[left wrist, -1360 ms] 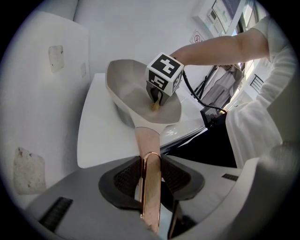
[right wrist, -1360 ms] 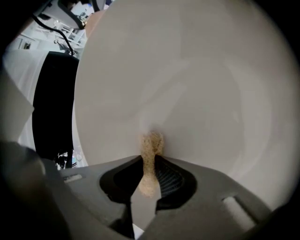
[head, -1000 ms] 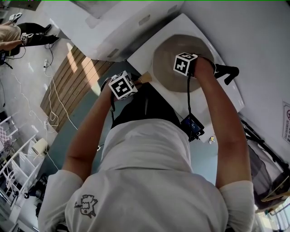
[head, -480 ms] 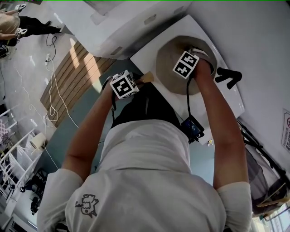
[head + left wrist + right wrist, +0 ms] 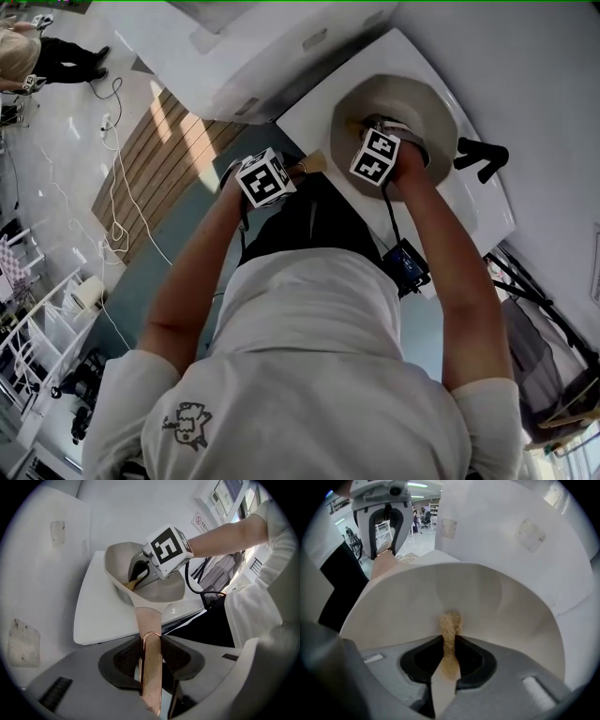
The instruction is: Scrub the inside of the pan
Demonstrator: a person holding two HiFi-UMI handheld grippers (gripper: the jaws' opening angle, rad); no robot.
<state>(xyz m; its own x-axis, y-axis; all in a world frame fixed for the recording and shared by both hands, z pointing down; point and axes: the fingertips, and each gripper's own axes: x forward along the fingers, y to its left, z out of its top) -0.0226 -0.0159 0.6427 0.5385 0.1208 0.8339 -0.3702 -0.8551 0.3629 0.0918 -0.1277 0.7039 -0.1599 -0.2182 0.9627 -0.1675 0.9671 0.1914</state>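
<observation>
Since a second ago the right gripper (image 5: 450, 644) has swept across the pan (image 5: 433, 105) toward the person and tipped steeper, which I judge to be a scrubbing stroke under way. The white table (image 5: 300, 117) carries the pan, whose handle (image 5: 149, 616) reaches out over the near edge. That overhang lets the left gripper (image 5: 151, 654) clamp its jaws on the handle's copper-coloured end, probably to stop the pan sliding or turning under the strokes. The right gripper's jaws are closed on the flat pale stem of a brush (image 5: 450, 623). Its tan bristles are set against the pan's inner wall, so the tool points steeply down into the bowl.

Around them, a big white housing (image 5: 234, 66) stands just beyond the table. A black fitting (image 5: 478, 155) sits at the table's right edge beside the pan, and a small device (image 5: 408, 264) hangs on a cable at the person's waist. None reaches into the bowl — only the pan's own high wall looks likely to limit the brush.
</observation>
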